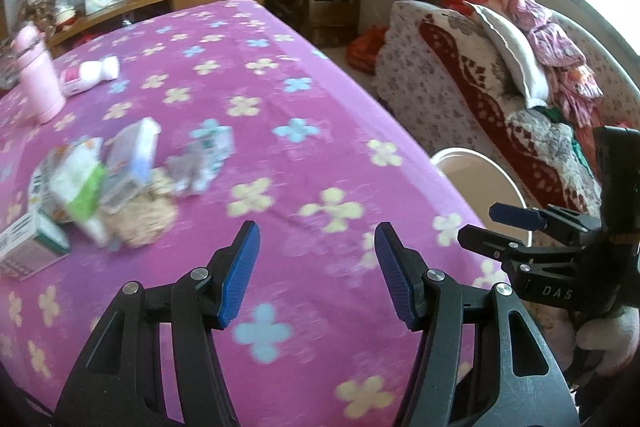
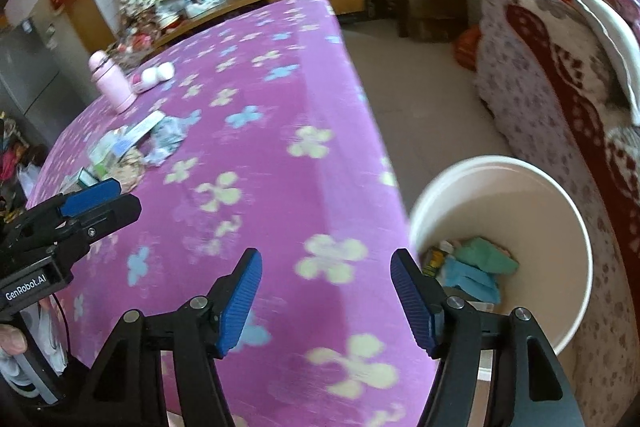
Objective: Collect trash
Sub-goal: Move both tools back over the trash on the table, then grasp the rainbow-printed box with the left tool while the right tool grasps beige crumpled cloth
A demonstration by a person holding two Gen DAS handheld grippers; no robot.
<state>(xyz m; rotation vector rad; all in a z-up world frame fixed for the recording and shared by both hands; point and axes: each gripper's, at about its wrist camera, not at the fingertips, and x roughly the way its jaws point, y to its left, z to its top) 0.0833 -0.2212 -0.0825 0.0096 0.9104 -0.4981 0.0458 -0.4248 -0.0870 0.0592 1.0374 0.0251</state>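
Left wrist view: our left gripper (image 1: 316, 267) and right gripper (image 2: 326, 301) gape empty; beside the pink bottle (image 1: 38, 75), the trash pile (image 1: 104, 183) looks light and crushable, so we'd pinch box edges

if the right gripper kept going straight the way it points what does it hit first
Most likely the pink flowered tablecloth near the table's edge: the open, empty right gripper aims at bare cloth there. The white bucket sits just to its right, though depth is unclear.
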